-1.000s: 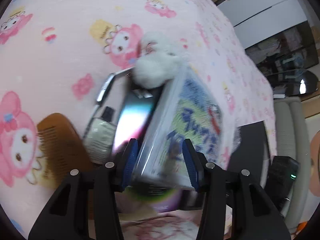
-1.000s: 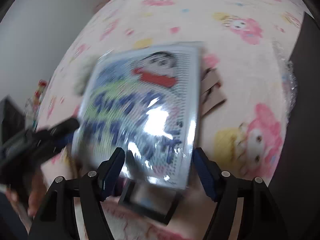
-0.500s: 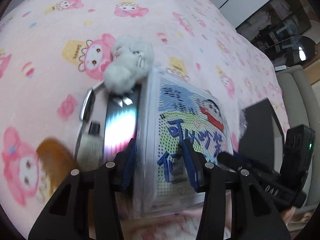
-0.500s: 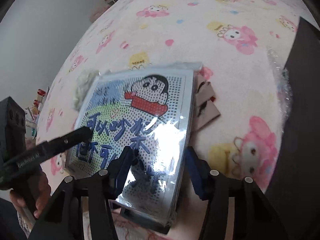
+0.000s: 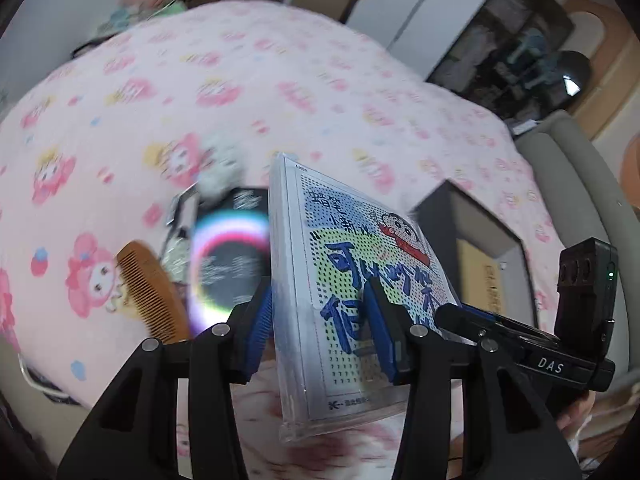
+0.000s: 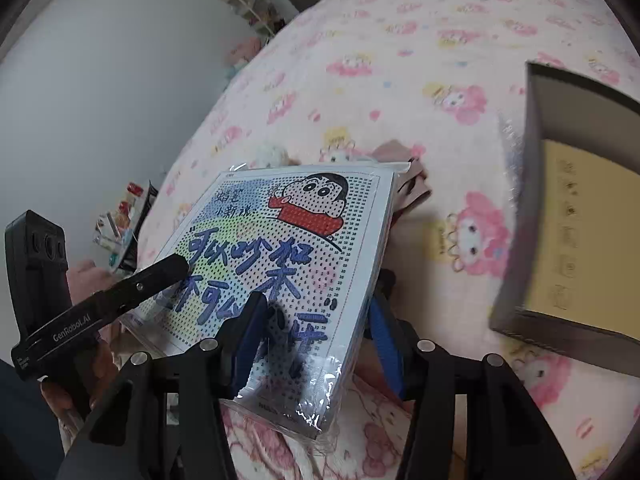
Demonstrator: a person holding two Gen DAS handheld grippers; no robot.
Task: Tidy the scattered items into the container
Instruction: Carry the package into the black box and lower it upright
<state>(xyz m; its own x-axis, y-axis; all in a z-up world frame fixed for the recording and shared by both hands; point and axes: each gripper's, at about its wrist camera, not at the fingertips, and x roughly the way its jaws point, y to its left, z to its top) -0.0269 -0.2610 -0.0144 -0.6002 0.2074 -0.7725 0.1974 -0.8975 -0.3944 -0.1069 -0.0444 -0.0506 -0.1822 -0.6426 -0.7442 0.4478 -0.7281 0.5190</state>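
Left wrist view: my left gripper (image 5: 320,320) is clamped across the thickness of the cartoon craft kit (image 5: 352,280), held on edge above the pink bedspread (image 5: 280,92), with the comb (image 5: 154,292) and a shiny dark packet (image 5: 228,264) lying below. From the right wrist, my right gripper (image 6: 316,336) pinches the near edge of the same kit (image 6: 280,264), one pad on its face and one underneath. The box (image 6: 580,216) stands open to the right, with a yellow sheet inside. To do this well, I would keep both grips firm, since the plastic wrap looks slippery, carry the kit level over the near wall, lay it flat, and loosen one gripper first.
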